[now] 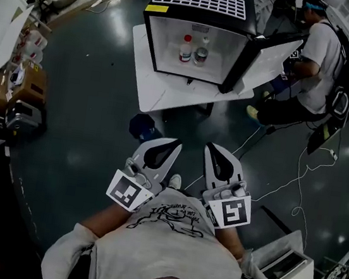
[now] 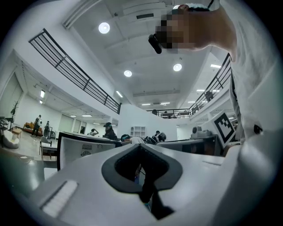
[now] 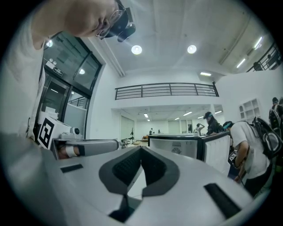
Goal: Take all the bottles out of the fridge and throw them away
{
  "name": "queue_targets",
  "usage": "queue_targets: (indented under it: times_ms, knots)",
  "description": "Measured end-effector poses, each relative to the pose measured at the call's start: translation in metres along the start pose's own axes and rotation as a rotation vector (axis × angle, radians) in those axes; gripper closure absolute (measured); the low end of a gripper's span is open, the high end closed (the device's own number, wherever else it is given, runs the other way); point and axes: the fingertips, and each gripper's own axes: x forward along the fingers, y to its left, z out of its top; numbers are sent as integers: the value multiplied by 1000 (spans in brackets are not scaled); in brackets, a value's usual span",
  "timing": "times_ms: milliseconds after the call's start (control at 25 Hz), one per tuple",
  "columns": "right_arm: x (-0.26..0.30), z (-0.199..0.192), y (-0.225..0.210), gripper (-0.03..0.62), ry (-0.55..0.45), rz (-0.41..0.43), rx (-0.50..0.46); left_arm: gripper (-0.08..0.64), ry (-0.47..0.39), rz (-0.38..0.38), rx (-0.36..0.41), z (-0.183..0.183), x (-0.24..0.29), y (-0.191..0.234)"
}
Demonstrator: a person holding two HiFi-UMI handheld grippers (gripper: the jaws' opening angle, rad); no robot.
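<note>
A small black fridge [image 1: 202, 5] stands on a white table [image 1: 161, 92] ahead of me, its door [image 1: 271, 59] swung open to the right. Inside on the fridge floor stand two bottles side by side: one with a red cap [image 1: 185, 49] and a darker one with a white cap [image 1: 201, 53]. My left gripper [image 1: 175, 143] and right gripper [image 1: 211, 148] are held close to my chest, well short of the table, both shut and empty. In the left gripper view the fridge [image 2: 82, 149] shows beyond the shut left gripper [image 2: 140, 145]. The right gripper [image 3: 141, 148] also faces the fridge [image 3: 177, 148].
A person [image 1: 315, 65] crouches beside the open fridge door at the right, with cables [image 1: 297, 177] trailing over the dark floor. A blue object [image 1: 144, 127] lies under the table's near edge. Boxes [image 1: 22, 84] line the left side; a white bin [image 1: 285, 265] sits at bottom right.
</note>
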Motion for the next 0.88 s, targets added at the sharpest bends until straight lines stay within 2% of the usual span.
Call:
queue_targets:
  times_ms: [200, 320, 440, 880]
  knots:
    - [2, -5, -6, 583, 13, 9, 10, 554, 5, 14, -14, -6, 7, 1]
    - [7, -6, -10, 583, 15, 14, 13, 554, -21, 19, 10, -4, 11, 5]
    - [15, -7, -13, 583, 14, 21, 13, 554, 2, 20, -5, -7, 13, 10]
    - [62, -9, -15, 583, 32, 41, 3, 554, -29, 20, -6, -5, 24, 55]
